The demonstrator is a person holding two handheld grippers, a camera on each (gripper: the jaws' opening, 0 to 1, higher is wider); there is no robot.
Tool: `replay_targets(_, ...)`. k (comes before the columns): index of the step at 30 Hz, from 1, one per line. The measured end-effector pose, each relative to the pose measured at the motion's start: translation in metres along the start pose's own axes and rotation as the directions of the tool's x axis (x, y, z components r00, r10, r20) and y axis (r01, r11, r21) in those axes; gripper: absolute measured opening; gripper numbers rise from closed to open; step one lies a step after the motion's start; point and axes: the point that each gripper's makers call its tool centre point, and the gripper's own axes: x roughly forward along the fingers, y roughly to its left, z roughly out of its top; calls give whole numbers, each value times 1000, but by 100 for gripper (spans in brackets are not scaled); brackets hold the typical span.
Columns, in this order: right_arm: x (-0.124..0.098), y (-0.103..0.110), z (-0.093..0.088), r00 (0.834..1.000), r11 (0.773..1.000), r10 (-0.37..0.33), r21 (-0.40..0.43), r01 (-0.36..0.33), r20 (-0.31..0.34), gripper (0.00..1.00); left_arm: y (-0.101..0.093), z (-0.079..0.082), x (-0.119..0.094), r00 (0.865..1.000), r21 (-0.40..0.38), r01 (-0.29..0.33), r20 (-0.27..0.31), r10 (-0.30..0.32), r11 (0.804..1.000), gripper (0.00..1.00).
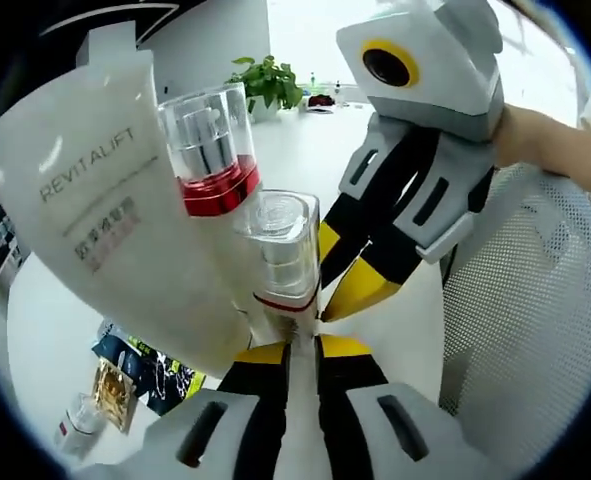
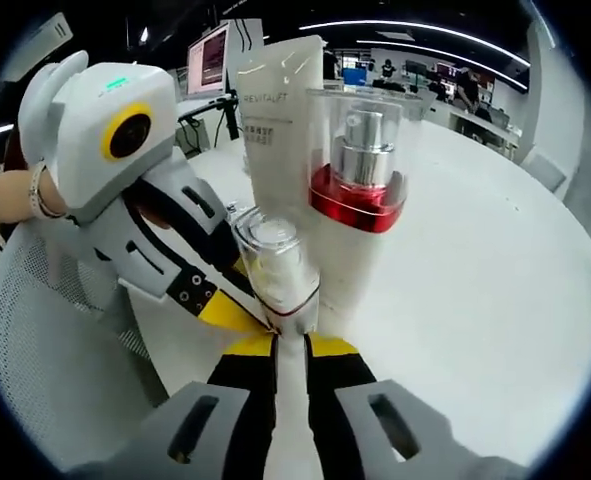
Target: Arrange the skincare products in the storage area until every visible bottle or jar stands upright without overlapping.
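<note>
Revitalift skincare pack (image 1: 105, 220) | light, slippery, bottles fragile; grip low edge | left gripper (image 1: 303, 345), right gripper (image 2: 290, 340): jaws pinch it there | above desk (image 2: 475, 250)

Bright, sharp, heavy fisheye edge distortion

Both grippers look the same. The left gripper (image 1: 303, 345) has two black jaws with yellow tips. Behind the tips sit light grey covers, and each cover has a dark slot in it. The right gripper (image 2: 291, 340) has those same black jaws, yellow tips and grey slotted covers. Each gripper body is a pale grey shell. The person wears a thin band on the wrist (image 2: 37, 192).
</note>
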Motion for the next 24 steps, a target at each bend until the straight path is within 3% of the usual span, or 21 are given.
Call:
replay_targets(11,-3,-1,-1,1000,1000,-2,16,2,2,11,0,-3,-6,1000,7,3,-6,-3,1000,6)
replay_targets(18,-15,-1,2,1000,1000,-19,23,19,20,16,6,-15,-33,1000,9,-4,-23,4,1000,6)
replay_targets(24,-24,2,7,998,999,-37,26,36,42,23,31,-28,-67,997,-1,-75,-17,75,997,8)
